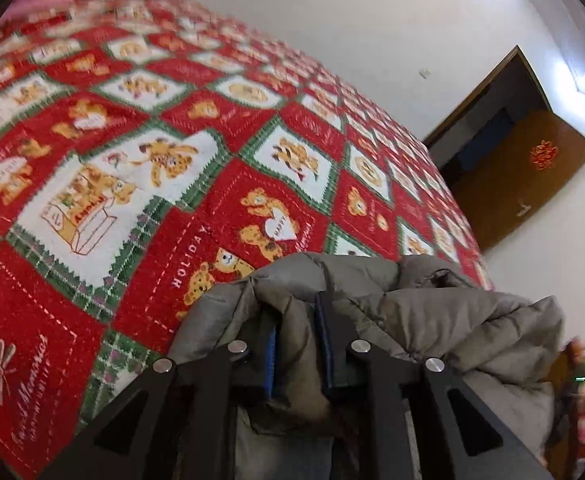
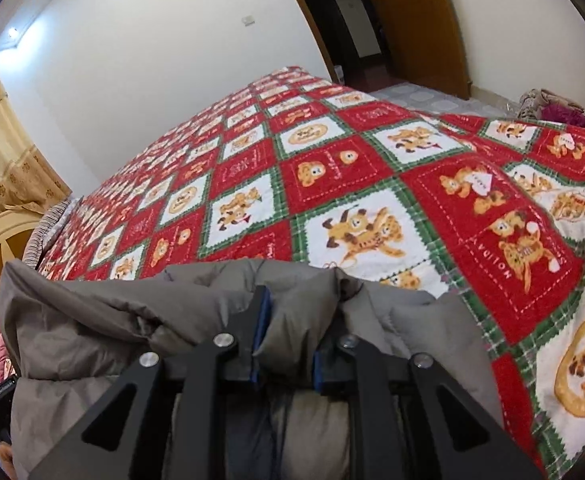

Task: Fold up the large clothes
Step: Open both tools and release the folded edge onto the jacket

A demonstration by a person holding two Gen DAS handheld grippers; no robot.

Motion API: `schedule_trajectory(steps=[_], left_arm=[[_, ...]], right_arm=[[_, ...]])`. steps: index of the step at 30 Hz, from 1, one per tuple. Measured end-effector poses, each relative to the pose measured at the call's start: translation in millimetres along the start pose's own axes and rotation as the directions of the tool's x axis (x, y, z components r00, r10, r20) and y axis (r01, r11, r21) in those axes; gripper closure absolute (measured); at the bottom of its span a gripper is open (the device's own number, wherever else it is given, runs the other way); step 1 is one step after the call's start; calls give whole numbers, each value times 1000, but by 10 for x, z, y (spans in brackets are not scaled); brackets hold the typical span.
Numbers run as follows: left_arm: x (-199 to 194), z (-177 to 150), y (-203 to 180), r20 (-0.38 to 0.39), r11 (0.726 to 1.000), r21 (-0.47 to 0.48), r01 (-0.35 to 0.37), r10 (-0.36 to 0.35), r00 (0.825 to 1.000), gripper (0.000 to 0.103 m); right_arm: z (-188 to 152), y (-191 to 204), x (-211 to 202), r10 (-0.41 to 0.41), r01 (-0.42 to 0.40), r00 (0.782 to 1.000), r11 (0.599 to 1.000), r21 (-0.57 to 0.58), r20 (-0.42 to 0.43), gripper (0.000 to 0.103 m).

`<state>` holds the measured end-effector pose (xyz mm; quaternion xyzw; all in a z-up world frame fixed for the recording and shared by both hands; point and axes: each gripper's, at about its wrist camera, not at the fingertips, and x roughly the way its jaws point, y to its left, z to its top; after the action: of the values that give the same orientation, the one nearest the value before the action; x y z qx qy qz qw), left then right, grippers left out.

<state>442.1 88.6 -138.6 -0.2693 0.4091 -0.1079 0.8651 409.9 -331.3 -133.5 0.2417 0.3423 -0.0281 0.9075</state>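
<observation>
Left gripper (image 1: 298,320), right gripper (image 2: 286,320) both clamp grey jacket (image 2: 92,312) above quilt (image 2: 332,184)

Black fingers (image 1: 326,340), blue pads (image 2: 267,312), silver screws (image 2: 225,340).

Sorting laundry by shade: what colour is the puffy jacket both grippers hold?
Grey, the jacket shows best in the right wrist view.

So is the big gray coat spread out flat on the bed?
No. The gray coat is bunched up, its puffy fabric pinched in the left gripper and the right gripper above the red teddy-bear quilt.
</observation>
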Motion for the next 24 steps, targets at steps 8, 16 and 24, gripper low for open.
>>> schedule_trajectory(steps=[8,16,24], left_arm=[[-1489,563,-158,213,998,45,-47,36,976,13],[-1131,-83,-1402,134,934,346,-86,42,990,13],[-7,-412,-1684,4,930,340,-141,148,989,14]], right_arm=[[316,157,-1131,29,-20,982,998,-51,186,15],[61,1303,-1193,85,-52,992,943,-328,89,88],[-296,1673,-69,-2,-34,995,927,-372,-96,88]])
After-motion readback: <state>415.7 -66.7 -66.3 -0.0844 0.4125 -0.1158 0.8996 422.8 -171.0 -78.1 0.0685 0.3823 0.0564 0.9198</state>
